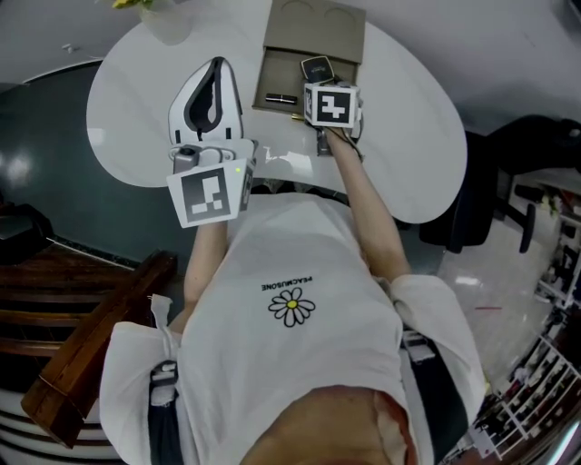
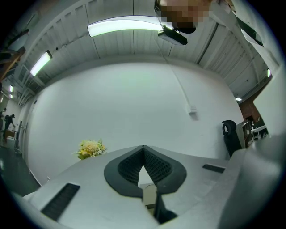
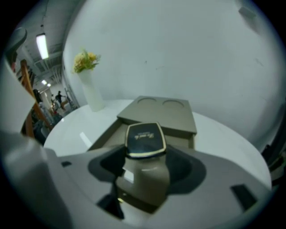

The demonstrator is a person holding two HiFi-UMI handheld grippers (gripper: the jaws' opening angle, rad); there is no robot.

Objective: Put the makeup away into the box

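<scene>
An open tan box [image 1: 283,77] lies at the far side of the round white table [image 1: 136,100], its lid [image 1: 318,27] resting behind it. A black lipstick [image 1: 280,98] lies inside the box. My right gripper [image 1: 320,77] is shut on a beige makeup case with a black, gold-rimmed top [image 1: 317,67] and holds it over the box's right part. In the right gripper view the case [image 3: 144,154] sits between the jaws of the right gripper [image 3: 143,152], with the box [image 3: 107,134] and lid [image 3: 161,114] just beyond. My left gripper [image 1: 216,68] is raised above the table's left half, shut and empty; in its own view the left gripper [image 2: 143,150] points at a white wall.
A white vase of yellow flowers [image 3: 90,87] stands at the table's far left edge [image 1: 159,14]. A black office chair [image 1: 495,195] is to the right of the table. Dark wooden furniture [image 1: 91,350] stands at my lower left.
</scene>
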